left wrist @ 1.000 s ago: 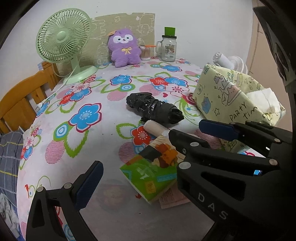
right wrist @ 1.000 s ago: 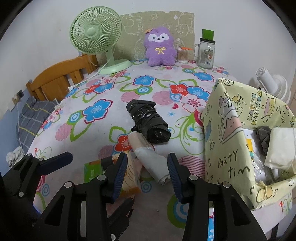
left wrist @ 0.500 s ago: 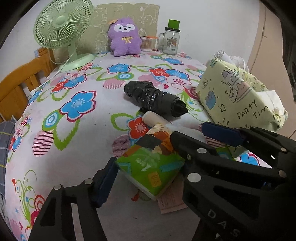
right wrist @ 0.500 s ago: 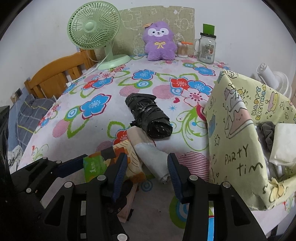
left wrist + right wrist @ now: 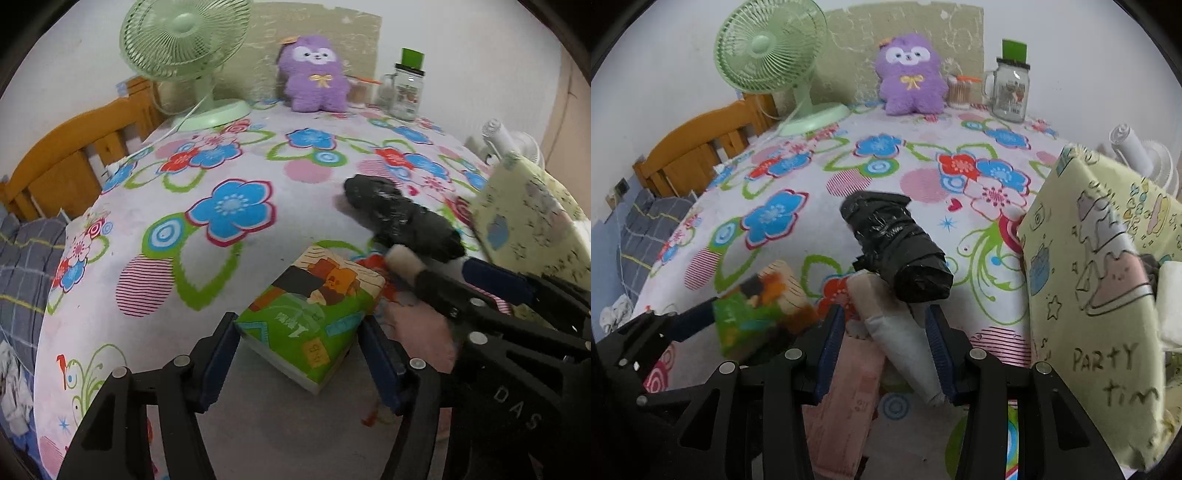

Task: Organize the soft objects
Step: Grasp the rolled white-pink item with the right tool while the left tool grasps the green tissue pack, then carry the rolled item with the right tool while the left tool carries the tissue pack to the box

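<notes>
Tissue pack (image 5: 314, 314), green and orange, lay on the flowered tablecloth (image 5: 147, 221), and we had our left gripper (image 5: 295, 354) straddling its near end, jaws closing with the pack between them; the blue pads looked to be at its sides, though we could not tell whether they pressed yet. Our right gripper (image 5: 886, 343) stood around a pale rolled cloth (image 5: 905, 332), half spread, and whether its pads touched the roll we could not tell. Just beyond the roll lay a black wrapped bundle (image 5: 897, 243). To the right stood a yellow patterned bag (image 5: 1089, 277) with white soft things inside. Far back we saw a purple plush toy (image 5: 910, 75), a green fan (image 5: 768, 48) and a glass jar (image 5: 1008, 90).
</notes>
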Motion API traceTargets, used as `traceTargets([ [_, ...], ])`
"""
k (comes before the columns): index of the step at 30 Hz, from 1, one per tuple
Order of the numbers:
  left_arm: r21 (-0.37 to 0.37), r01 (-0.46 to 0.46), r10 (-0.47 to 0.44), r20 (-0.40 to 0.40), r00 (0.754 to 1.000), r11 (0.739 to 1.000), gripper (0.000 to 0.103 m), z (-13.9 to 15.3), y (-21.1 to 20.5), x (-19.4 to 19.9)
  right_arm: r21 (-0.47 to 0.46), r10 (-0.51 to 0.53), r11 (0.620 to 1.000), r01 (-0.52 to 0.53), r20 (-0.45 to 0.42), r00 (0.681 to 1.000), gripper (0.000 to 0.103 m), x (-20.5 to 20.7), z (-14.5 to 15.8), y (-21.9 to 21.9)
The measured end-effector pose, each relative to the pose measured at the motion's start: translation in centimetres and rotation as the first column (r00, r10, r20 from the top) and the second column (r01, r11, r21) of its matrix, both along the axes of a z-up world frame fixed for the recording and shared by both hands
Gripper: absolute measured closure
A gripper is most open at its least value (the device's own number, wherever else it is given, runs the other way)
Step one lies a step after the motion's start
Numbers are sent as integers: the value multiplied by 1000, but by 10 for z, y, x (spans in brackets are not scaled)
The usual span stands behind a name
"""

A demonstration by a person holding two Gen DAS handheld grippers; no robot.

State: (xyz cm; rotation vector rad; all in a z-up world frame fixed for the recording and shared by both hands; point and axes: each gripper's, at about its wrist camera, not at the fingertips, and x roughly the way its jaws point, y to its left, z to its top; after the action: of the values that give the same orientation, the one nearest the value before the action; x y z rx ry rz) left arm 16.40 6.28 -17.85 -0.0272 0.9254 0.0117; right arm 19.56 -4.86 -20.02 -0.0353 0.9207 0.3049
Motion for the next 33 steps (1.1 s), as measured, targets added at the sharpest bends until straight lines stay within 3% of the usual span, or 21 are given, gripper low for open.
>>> traceTargets([
  [7,28,15,-15,-3,1000,1000,36,-6,-6,3,-14,-20,1000,20,-39,999,56,10,-13,-2],
  [10,26,20,-20,-3,1000,999,36,-6,-7,3,-38,-11,999,10,-27,1000,72,9,-14,1],
  [14,34,33,-33,2,999,999,38,-5,-11,2,-16,13,1000,-13,-34,999,77,5,-11,2],
  [33,45,27,-31,94,995,999,38,35,-22,-26,7,26,1000,-26,94,995,79,-31,38,-8],
])
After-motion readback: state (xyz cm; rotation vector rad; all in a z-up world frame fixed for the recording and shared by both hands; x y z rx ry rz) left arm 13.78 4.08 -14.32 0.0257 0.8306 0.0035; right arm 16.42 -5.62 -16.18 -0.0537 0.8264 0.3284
